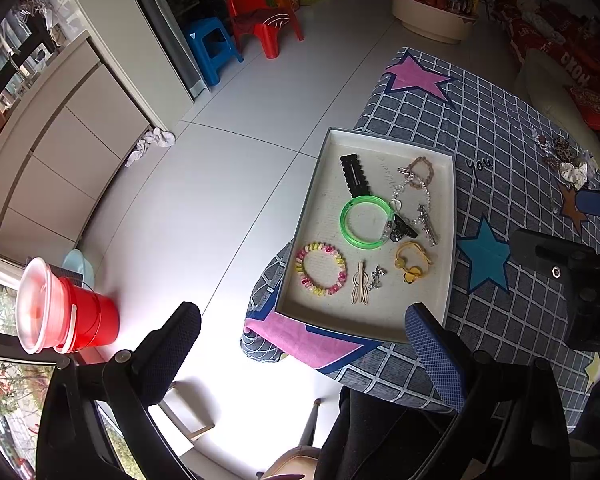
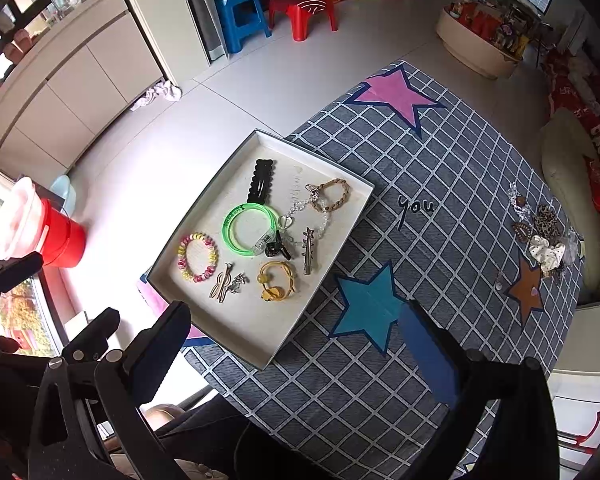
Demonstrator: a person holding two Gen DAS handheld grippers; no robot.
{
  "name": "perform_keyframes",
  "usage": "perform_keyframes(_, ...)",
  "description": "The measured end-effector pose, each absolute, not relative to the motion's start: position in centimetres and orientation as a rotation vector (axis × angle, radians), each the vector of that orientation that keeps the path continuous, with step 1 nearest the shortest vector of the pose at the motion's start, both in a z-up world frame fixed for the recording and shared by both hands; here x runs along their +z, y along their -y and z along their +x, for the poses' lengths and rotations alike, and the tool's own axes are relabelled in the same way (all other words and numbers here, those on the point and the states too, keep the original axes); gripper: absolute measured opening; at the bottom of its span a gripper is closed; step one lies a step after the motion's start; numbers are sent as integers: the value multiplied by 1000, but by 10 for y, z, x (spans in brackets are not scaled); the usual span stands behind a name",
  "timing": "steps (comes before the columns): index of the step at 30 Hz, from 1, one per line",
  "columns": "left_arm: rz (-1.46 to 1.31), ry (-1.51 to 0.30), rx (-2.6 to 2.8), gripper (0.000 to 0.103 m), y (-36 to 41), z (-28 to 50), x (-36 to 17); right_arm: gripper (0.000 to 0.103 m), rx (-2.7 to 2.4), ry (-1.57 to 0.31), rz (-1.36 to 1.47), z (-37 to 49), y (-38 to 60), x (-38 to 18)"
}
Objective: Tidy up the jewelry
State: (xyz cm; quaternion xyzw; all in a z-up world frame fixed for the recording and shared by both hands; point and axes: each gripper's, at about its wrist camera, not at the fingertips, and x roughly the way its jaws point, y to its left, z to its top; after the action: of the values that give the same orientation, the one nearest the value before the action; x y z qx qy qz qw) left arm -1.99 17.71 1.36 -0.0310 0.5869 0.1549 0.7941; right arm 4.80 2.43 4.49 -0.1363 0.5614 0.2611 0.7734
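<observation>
Grey checked cloth with coloured stars covered the table, and on it, ahead of both grippers, sat a shallow white tray holding the jewelry — a green bangle, a pink-and-yellow coil bracelet, a black scalloped hair clip, a braided tan bracelet and a yellow hair tie. The left gripper hovered at the tray's near edge, jaws spread wide and empty. The right gripper hung just right of the tray — also wide open, holding nothing. Far to its right lay a small pile of scrunchies, well apart from the tray.
</observation>
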Motion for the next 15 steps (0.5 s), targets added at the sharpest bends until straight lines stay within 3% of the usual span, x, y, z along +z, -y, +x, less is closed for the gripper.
perform_keyframes(15, -61, -1266, 334, 103, -180, -20, 10, 103, 570, -1218, -295, 48, -25, 44)
